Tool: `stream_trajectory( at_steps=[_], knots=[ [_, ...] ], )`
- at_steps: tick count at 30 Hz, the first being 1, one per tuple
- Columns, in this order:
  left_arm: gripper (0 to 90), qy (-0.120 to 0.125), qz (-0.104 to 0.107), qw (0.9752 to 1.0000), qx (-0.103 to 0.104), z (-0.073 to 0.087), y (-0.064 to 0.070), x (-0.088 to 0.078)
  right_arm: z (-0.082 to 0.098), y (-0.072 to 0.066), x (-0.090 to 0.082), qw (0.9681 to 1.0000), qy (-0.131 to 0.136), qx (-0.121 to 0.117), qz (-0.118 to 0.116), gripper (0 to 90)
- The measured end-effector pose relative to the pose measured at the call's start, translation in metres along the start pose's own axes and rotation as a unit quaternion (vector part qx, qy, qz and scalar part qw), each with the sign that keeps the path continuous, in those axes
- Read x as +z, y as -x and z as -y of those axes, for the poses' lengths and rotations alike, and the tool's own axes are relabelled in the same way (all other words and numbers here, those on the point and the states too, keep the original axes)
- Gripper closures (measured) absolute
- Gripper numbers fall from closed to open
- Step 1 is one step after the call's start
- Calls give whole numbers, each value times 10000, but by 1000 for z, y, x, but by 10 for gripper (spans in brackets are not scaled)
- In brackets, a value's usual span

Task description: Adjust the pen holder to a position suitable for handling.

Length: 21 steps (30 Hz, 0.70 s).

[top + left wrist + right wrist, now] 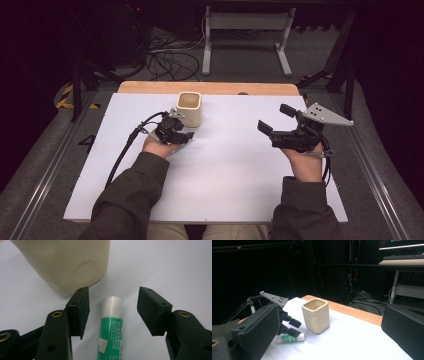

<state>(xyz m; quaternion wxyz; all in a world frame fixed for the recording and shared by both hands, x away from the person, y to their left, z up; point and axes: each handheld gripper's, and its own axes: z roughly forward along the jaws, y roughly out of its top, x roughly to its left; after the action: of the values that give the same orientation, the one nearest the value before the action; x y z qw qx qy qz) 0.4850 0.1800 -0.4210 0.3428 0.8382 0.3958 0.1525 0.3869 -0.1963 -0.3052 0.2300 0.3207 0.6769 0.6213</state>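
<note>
Glue stick [112,327]: flat on table [240,170], beside cup [189,108]. Left gripper [112,312]: fingers [79,312] part-open, straddling it, not touching. Right gripper [280,122]: wide open, empty. Risk: off-centre closing rolls stick; near finger nudges cup.

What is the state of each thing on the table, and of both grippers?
Glue stick: lying flat on the white table, capped, between the open jaws, not yet gripped.
Cup: upright, empty as far as visible.
Left gripper: open, astride the glue stick.
Right gripper: open, holding nothing.
</note>
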Motion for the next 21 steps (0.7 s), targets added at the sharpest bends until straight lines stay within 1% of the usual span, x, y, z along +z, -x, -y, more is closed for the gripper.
stream_trajectory(
  at_steps=[2,4,10,12,14,15,18,21],
  knots=[
    [463,-21,20,10000,-27,0,0,1,0,-1,0,10000,-10,43,5,21],
    [474,-106,27,9999,-16,1,1,4,0,0,0,10000,-19,22,-6,22],
    [515,-192,70,9998,6,1,1,9,0,0,1,10000,-32,22,-12,22],
    [528,-259,49,9996,44,2,1,11,0,0,0,10000,-29,25,-9,22],
    [534,-265,50,9996,38,2,1,12,0,0,0,10000,-23,43,-2,22],
    [544,-316,35,9995,72,2,2,13,0,0,0,10000,-24,18,-19,23],
    [566,-365,52,9993,105,3,2,16,0,0,1,10000,-28,8,-26,23],
    [572,-435,13,9990,135,4,3,20,1,-1,1,10000,-40,25,-25,23]
  ],
)
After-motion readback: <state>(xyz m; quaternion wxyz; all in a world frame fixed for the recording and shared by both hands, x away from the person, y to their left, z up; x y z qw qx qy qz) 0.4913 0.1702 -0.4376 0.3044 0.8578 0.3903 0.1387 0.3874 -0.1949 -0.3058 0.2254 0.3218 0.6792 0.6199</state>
